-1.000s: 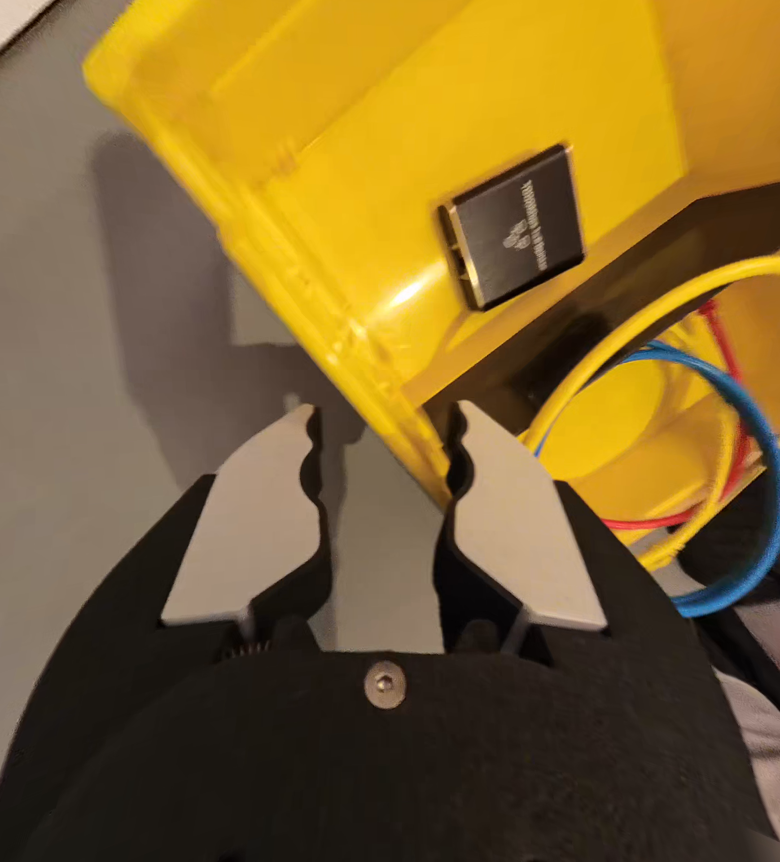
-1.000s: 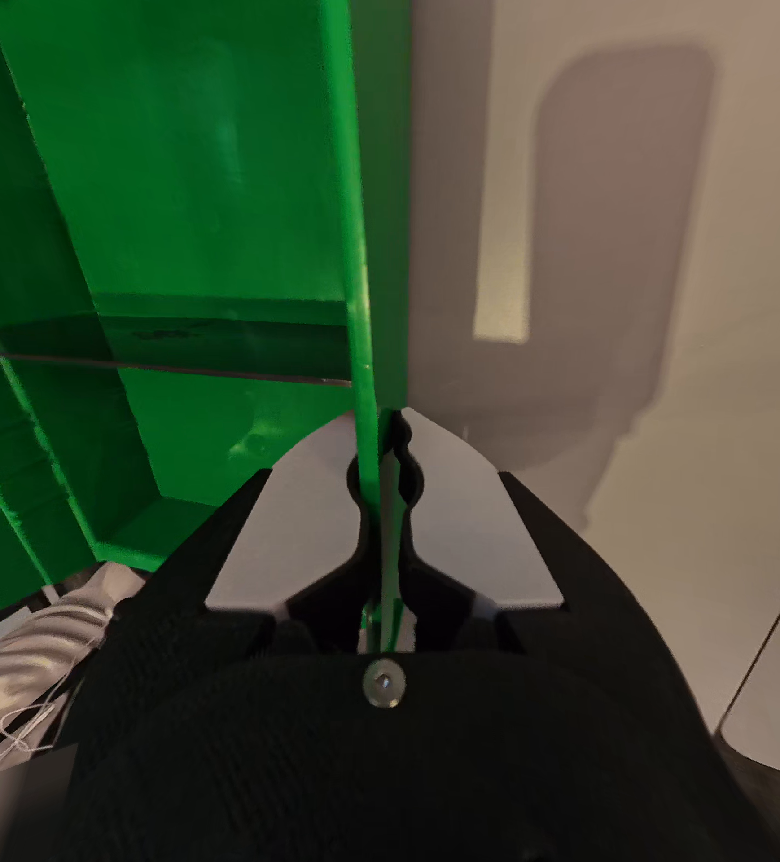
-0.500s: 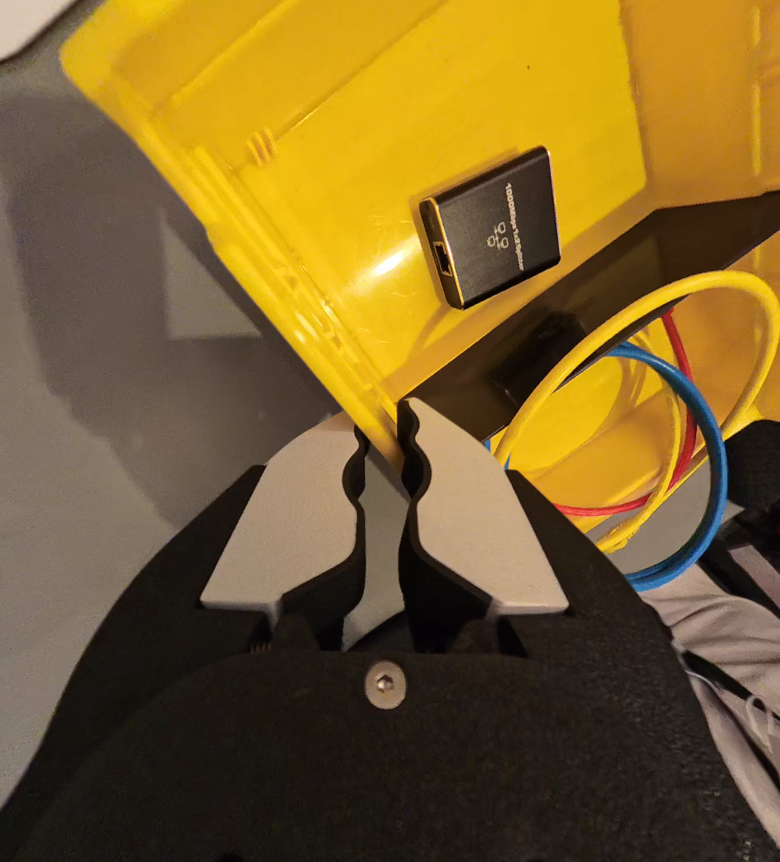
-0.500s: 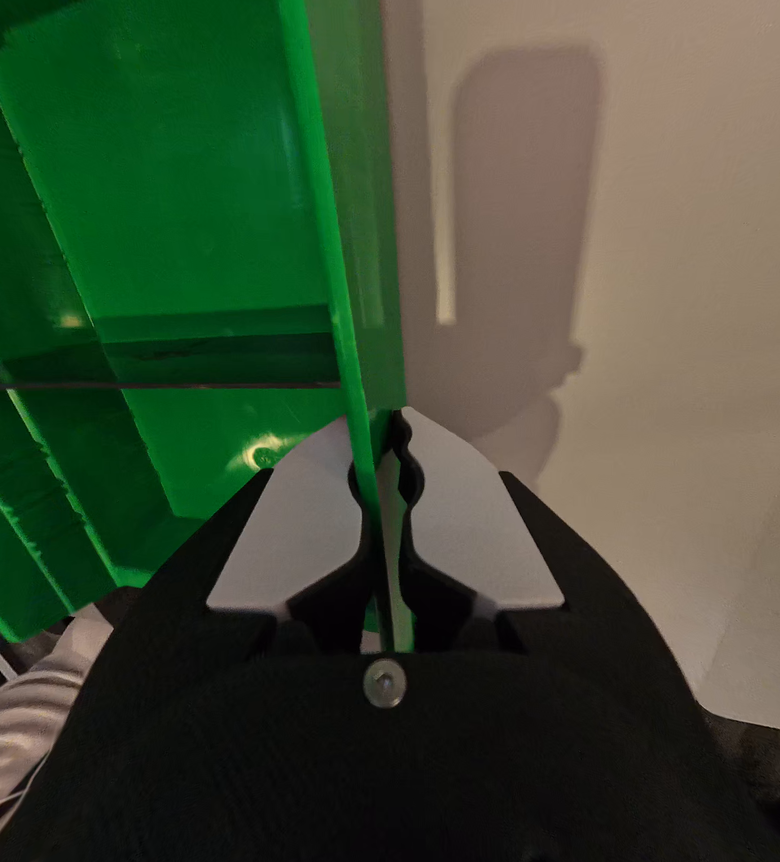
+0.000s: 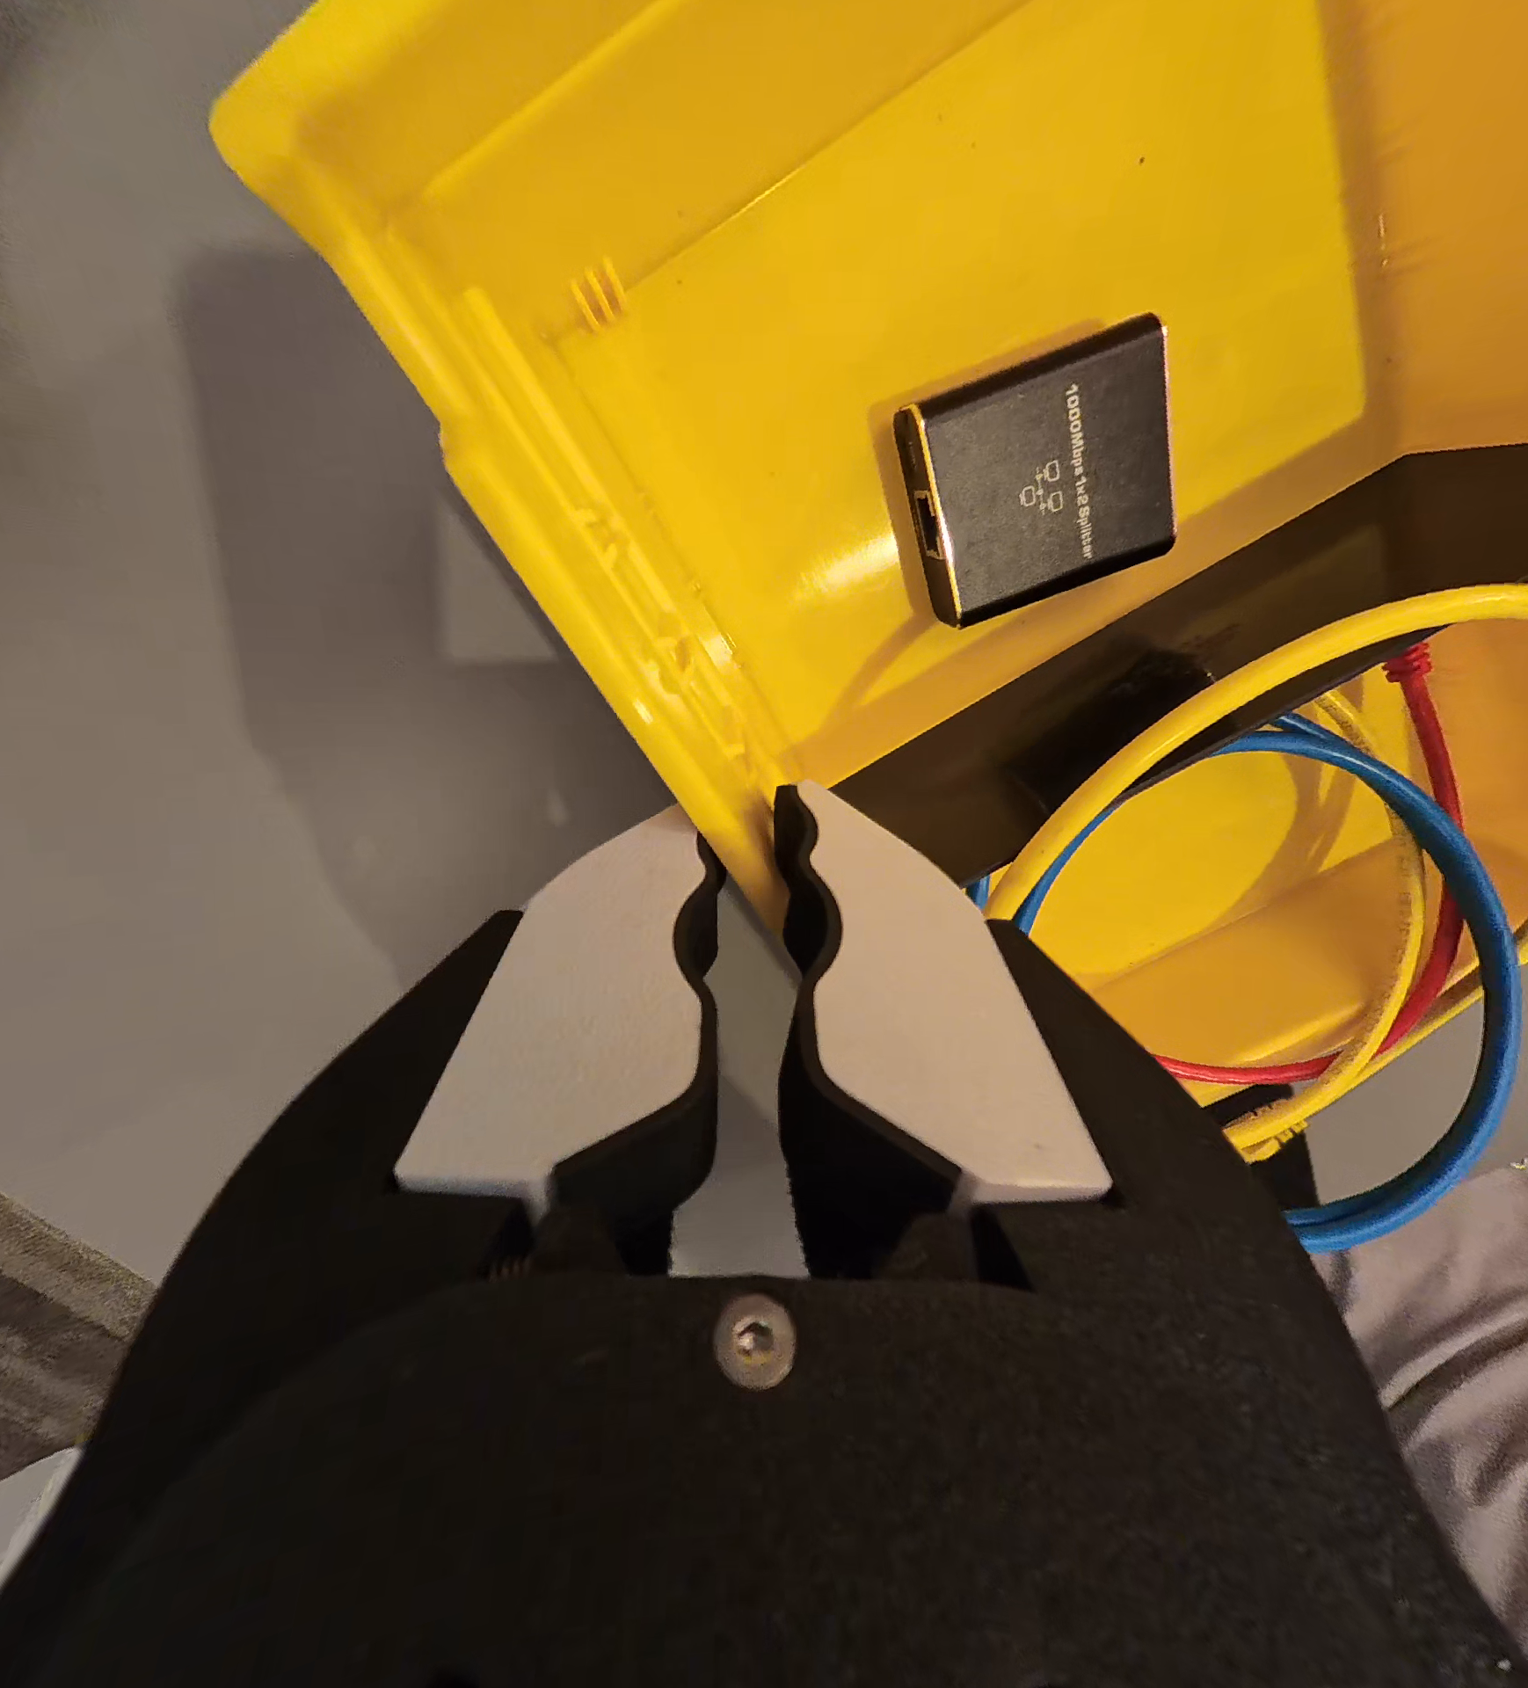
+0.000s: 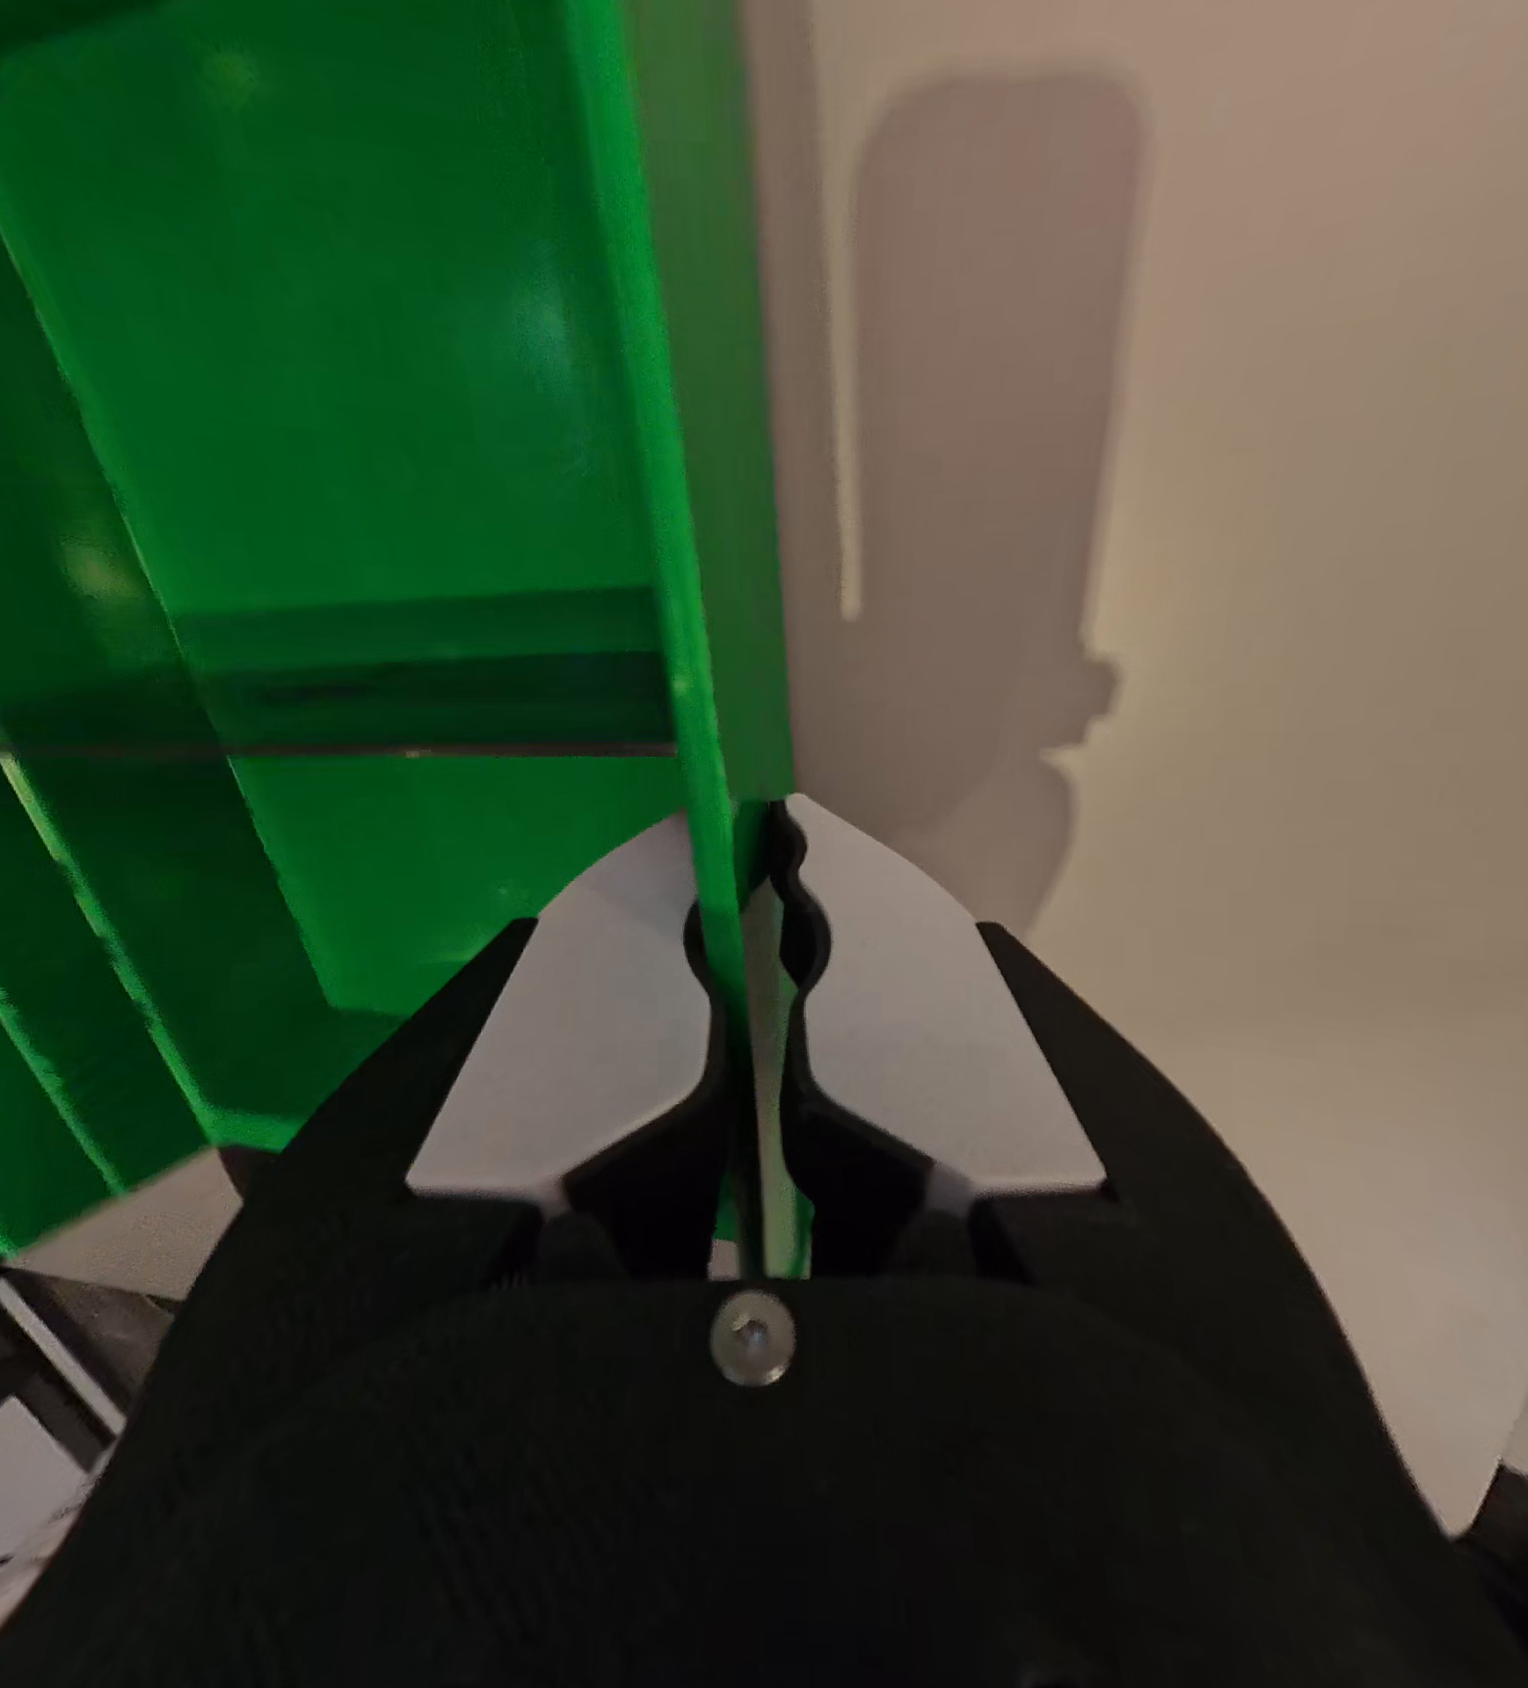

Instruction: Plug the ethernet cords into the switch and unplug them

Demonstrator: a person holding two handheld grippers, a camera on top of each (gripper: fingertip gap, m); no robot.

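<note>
Yellow plastic fills most of your left wrist view: a yellow bin (image 5: 833, 274) tilted across the frame, its near side wall pinched at the rim between the fingers of your left gripper (image 5: 747, 813), which are pressed in on the wall with only its thickness between them. Your right wrist view is taken up by a green bin (image 6: 331, 411) with a dark divider line across its inside; your right gripper (image 6: 756, 822) clamps that bin's thin side wall in the same way, fingers closed tight on it, with a pale surface (image 6: 1336, 639) beyond. Inside the yellow bin, past a black divider (image 5: 1107, 712), lie the looped ethernet cords: a yellow cord (image 5: 1199, 694), a blue cord (image 5: 1505, 1023) and a red cord (image 5: 1441, 785), coils hanging over the bin's low front edge. Smallest, the black switch (image 5: 1053, 475) lies flat on the bin floor in the farther compartment, apart from the cords, one port facing left.
</note>
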